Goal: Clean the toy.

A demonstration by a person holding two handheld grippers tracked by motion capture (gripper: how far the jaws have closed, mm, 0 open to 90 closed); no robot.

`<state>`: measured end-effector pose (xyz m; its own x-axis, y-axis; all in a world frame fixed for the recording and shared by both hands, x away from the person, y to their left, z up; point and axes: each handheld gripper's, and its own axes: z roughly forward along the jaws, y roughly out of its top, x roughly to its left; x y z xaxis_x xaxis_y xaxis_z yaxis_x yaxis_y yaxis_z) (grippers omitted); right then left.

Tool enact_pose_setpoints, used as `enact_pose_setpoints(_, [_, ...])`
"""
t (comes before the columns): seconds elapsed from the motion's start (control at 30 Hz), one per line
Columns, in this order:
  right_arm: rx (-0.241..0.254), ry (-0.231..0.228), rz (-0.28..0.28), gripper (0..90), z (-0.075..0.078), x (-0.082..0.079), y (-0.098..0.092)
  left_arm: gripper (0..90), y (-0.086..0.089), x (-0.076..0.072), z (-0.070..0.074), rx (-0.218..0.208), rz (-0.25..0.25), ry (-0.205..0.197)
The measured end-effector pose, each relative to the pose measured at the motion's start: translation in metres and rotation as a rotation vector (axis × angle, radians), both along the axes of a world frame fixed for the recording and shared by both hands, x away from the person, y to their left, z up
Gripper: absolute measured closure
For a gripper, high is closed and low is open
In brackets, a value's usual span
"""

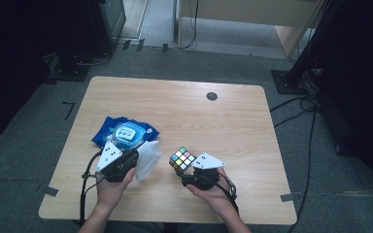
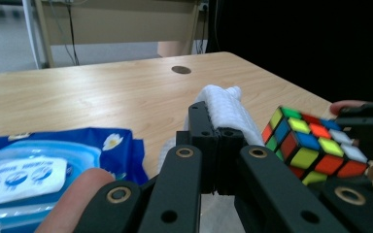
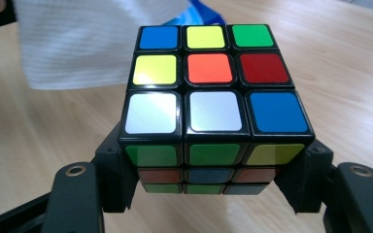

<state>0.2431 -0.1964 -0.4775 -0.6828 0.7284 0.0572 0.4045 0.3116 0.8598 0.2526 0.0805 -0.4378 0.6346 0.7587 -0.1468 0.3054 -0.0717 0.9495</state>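
Note:
A scrambled colour cube (image 1: 182, 158) is held just above the table near the front middle, with my right gripper (image 1: 188, 171) shut on its two sides. In the right gripper view the cube (image 3: 209, 92) sits between the black jaws, its top face toward the camera. My left gripper (image 1: 132, 159) is shut on a white wet wipe (image 1: 147, 158), which hangs right of it, close beside the cube. In the left gripper view the wipe (image 2: 228, 109) sticks out past the closed jaws, and the cube (image 2: 315, 145) is at the right.
A blue wet-wipe pack (image 1: 125, 132) with a pale lid lies on the wooden table (image 1: 184, 116), just behind the left gripper. A small dark round grommet (image 1: 212, 96) sits at the table's far side. Cables and stand bases lie on the grey floor around.

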Motion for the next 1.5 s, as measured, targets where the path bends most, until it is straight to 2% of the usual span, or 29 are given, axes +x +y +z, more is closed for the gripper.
enact_pose_setpoints(0.1, [-0.004,0.003,0.034,34.6,0.000,-0.003,0.010,90.0,-0.008,-0.003,0.009,-0.018,-0.016,-0.013])
enact_pose_setpoints(0.13, [-0.011,0.006,0.061,34.6,0.001,-0.006,0.018,90.0,-0.011,-0.005,0.011,-0.018,-0.022,-0.018])
enact_pose_setpoints(0.17, [-0.011,0.006,0.061,34.6,0.001,-0.006,0.018,90.0,-0.014,-0.006,0.014,-0.022,-0.025,-0.024])
enact_pose_setpoints(0.2, [-0.020,0.007,0.091,34.6,0.001,-0.009,0.026,90.0,-0.017,-0.008,0.015,-0.018,-0.032,-0.032])
enact_pose_setpoints(0.27, [-0.025,0.010,0.103,34.6,0.001,-0.011,0.029,90.0,-0.023,-0.012,0.017,0.001,-0.054,-0.047])
enact_pose_setpoints(0.3, [-0.028,0.010,0.110,34.6,0.001,-0.012,0.032,90.0,-0.026,-0.013,0.017,0.013,-0.071,-0.050])
enact_pose_setpoints(0.33, [-0.029,0.014,0.121,34.6,0.002,-0.013,0.037,89.8,-0.033,-0.016,0.014,0.045,-0.115,-0.052])
enact_pose_setpoints(0.37, [-0.029,0.014,0.121,34.6,0.002,-0.013,0.037,89.4,-0.033,-0.016,0.014,0.045,-0.115,-0.052])
enact_pose_setpoints(0.4, [-0.031,0.011,0.121,34.6,0.003,-0.013,0.038,88.4,-0.040,-0.018,0.010,0.088,-0.156,-0.052])
enact_pose_setpoints(0.43, [-0.031,0.011,0.121,34.6,0.003,-0.013,0.038,86.7,-0.040,-0.018,0.010,0.088,-0.156,-0.052])
enact_pose_setpoints(0.53, [-0.022,0.012,0.114,34.6,0.005,-0.013,0.034,83.2,-0.047,-0.019,0.005,0.144,-0.223,-0.039])
enact_pose_setpoints(0.63, [-0.014,0.010,0.096,34.6,0.008,-0.013,0.029,80.5,-0.056,-0.024,0.001,0.235,-0.249,-0.073])
enact_pose_setpoints(0.7, [-0.030,0.012,0.088,34.6,0.007,-0.012,0.028,79.5,-0.063,-0.028,0.001,0.285,-0.261,-0.090])
enact_pose_setpoints(0.73, [-0.033,0.018,0.085,34.6,0.007,-0.012,0.028,79.1,-0.065,-0.030,0.001,0.299,-0.270,-0.094])
enact_pose_setpoints(0.83, [-0.035,0.013,0.086,34.7,0.006,-0.013,0.029,77.9,-0.070,-0.033,0.002,0.301,-0.306,-0.095])
enact_pose_setpoints(0.87, [-0.038,0.011,0.084,34.7,0.007,-0.013,0.029,71.4,-0.070,-0.032,0.002,0.298,-0.282,-0.096])
enact_pose_setpoints(0.9, [-0.038,0.011,0.084,34.7,0.007,-0.013,0.029,66.3,-0.070,-0.032,0.002,0.298,-0.282,-0.096])
enact_pose_setpoints(0.97, [-0.040,0.005,0.079,34.7,0.007,-0.013,0.029,65.5,-0.066,-0.029,0.001,0.278,-0.276,-0.083])
enact_pose_setpoints(1.03, [-0.045,0.000,0.077,34.7,0.007,-0.013,0.029,69.0,-0.063,-0.027,0.001,0.283,-0.248,-0.085])
enact_pose_setpoints(1.07, [-0.049,0.002,0.079,34.7,0.007,-0.014,0.030,77.0,-0.061,-0.026,0.001,0.290,-0.232,-0.088])
enact_pose_setpoints(1.13, [-0.047,0.000,0.085,34.7,0.007,-0.014,0.030,79.4,-0.058,-0.024,0.002,0.295,-0.191,-0.089])
enact_pose_setpoints(1.27, [-0.048,-0.001,0.087,34.7,0.007,-0.015,0.031,82.8,-0.051,-0.020,0.002,0.290,-0.144,-0.079])
enact_pose_setpoints(1.37, [-0.046,0.002,0.085,34.6,0.006,-0.013,0.030,81.8,-0.052,-0.022,0.001,0.291,-0.160,-0.086])
enact_pose_setpoints(1.4, [-0.043,0.003,0.078,34.6,0.006,-0.013,0.030,80.4,-0.059,-0.029,0.000,0.298,-0.200,-0.108])
enact_pose_setpoints(1.43, [-0.043,0.003,0.078,34.6,0.006,-0.013,0.030,79.8,-0.059,-0.029,0.000,0.298,-0.200,-0.108])
enact_pose_setpoints(1.5, [-0.041,0.005,0.075,34.7,0.006,-0.013,0.030,78.9,-0.068,-0.035,-0.001,0.328,-0.221,-0.136])
